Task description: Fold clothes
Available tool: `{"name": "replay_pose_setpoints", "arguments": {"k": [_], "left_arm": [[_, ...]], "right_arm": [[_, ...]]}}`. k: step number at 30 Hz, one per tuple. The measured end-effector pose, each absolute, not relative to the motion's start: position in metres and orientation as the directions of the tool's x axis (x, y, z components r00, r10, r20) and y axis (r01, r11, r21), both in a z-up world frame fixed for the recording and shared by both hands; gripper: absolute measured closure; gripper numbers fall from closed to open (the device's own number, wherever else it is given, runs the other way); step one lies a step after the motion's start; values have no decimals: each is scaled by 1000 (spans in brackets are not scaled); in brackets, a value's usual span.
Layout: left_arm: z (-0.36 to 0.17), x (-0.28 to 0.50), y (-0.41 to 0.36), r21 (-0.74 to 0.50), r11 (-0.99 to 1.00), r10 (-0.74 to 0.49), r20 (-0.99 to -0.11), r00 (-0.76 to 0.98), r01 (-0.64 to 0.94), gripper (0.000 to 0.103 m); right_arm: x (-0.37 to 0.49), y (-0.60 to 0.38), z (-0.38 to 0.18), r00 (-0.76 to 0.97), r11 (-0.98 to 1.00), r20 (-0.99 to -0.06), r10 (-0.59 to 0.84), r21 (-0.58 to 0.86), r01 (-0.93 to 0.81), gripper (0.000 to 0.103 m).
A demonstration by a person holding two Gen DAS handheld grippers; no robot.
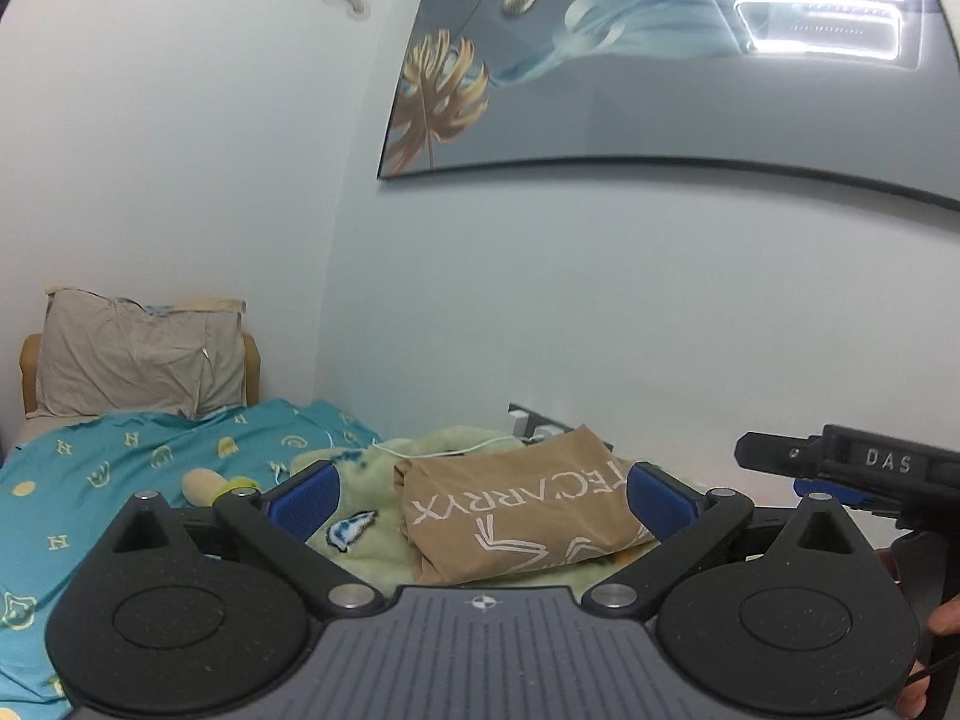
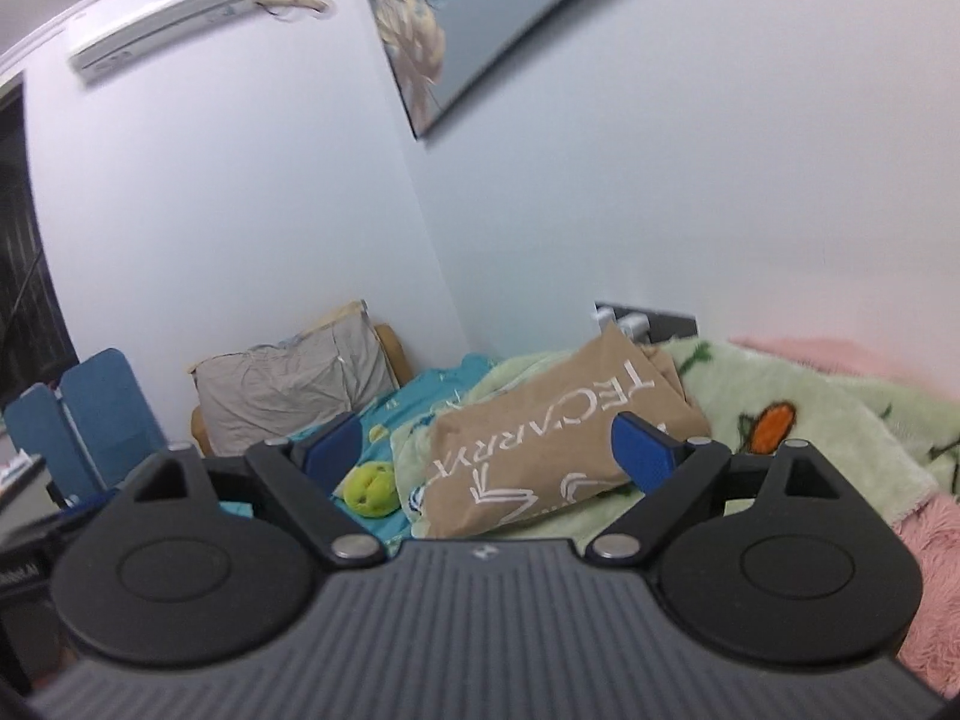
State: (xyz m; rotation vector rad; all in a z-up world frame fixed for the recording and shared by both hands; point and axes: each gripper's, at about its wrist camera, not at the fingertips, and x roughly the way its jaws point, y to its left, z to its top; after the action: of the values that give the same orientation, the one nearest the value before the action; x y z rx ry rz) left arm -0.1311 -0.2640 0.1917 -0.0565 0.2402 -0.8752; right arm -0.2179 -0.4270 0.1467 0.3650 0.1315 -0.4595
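Big picture point(image 1: 660, 60) with gold leaves up on the wall. Grey pillow point(image 1: 138, 360) at the bed's head. Blue sheet point(image 1: 120, 468) with yellow shapes. Fluffy green blanket point(image 2: 780, 396) beside a pink one point(image 2: 924, 516). Little green toy point(image 2: 372, 489) on the sheet.

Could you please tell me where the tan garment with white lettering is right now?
The tan garment lies folded on the green fleece blanket, centred ahead of both open grippers, near the wall.

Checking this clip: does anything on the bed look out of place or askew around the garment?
Nothing serious. The tan shirt lies folded on the green fleece blanket, slightly skewed with a loose back edge. A white cable trails over the blanket behind it. Both grippers, left and right, are open and empty.
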Motion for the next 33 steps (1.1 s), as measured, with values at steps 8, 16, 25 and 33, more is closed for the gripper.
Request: {"name": "replay_pose_setpoints", "arguments": {"k": [8,16,25,33], "left_arm": [[176,-147,-241,-138,634,-773,-151,617,761,0],[158,-146,-230,-138,650,-759,-144,634,747,0],[139,-141,-231,-100,680,-732,-144,666,726,0],[134,-136,-233,-101,688,-725,-140,674,719,0]], "right_arm": [[-226,-380,138,891,868,-114,-440,203,454,11],[-219,-369,127,879,865,-83,-470,152,478,11],[-204,-362,115,871,865,-80,-484,108,491,11],[-192,-354,107,864,863,-84,-496,66,501,11]]}}
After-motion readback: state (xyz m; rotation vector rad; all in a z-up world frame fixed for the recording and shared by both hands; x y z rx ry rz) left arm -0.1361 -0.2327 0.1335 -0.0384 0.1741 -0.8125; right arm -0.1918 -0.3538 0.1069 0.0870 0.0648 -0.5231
